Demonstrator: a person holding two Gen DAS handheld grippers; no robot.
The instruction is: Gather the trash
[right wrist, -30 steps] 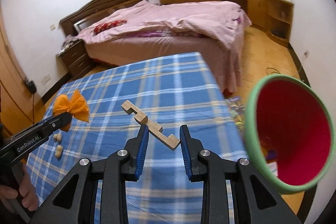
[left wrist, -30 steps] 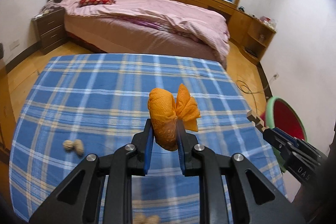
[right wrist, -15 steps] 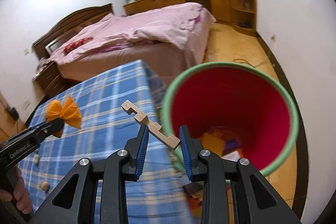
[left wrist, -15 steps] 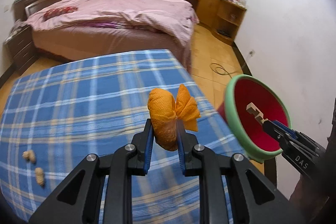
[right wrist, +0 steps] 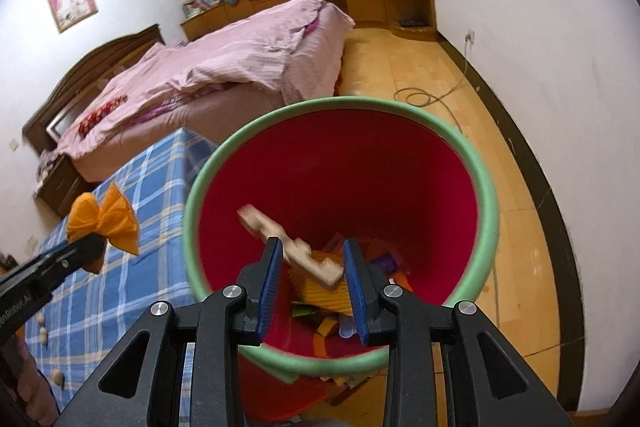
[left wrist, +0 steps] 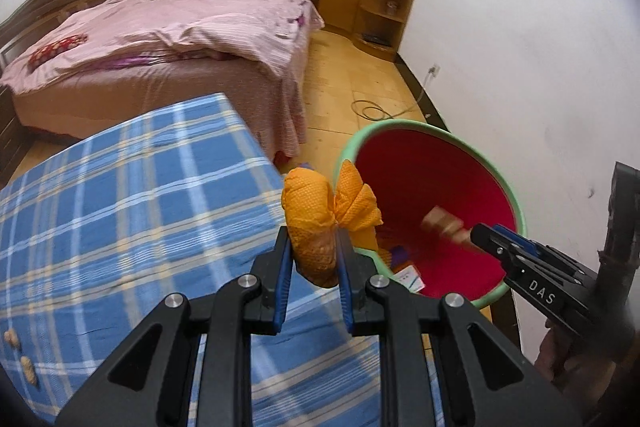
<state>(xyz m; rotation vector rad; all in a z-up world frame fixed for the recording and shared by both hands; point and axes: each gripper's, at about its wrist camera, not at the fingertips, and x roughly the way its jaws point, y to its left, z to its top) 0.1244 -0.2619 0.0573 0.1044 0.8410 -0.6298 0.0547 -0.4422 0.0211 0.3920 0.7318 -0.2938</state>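
My left gripper (left wrist: 313,259) is shut on a crumpled orange wrapper (left wrist: 316,223), held above the right edge of the table with the blue plaid cloth (left wrist: 120,211), beside the bin's rim. A red bin with a green rim (right wrist: 340,195) stands on the floor off that table edge. My right gripper (right wrist: 313,267) is shut on a notched wooden piece (right wrist: 296,247) and hangs over the bin's mouth. Paper scraps lie at the bin's bottom. In the left wrist view the right gripper (left wrist: 476,233) reaches over the bin (left wrist: 428,203) with the wooden piece (left wrist: 444,223). The left gripper (right wrist: 96,247) and its wrapper (right wrist: 104,219) show at the left of the right wrist view.
Peanut shells (left wrist: 18,355) lie on the cloth at the near left. A bed with pink bedding (left wrist: 172,39) stands behind the table. A white wall (left wrist: 540,67) runs along the right, with a cable (left wrist: 380,109) on the wooden floor.
Both grippers have swung right from over the table toward the bin. The right one now hangs over the bin's mouth with the wooden piece; the left has reached the table's edge with its wrapper.
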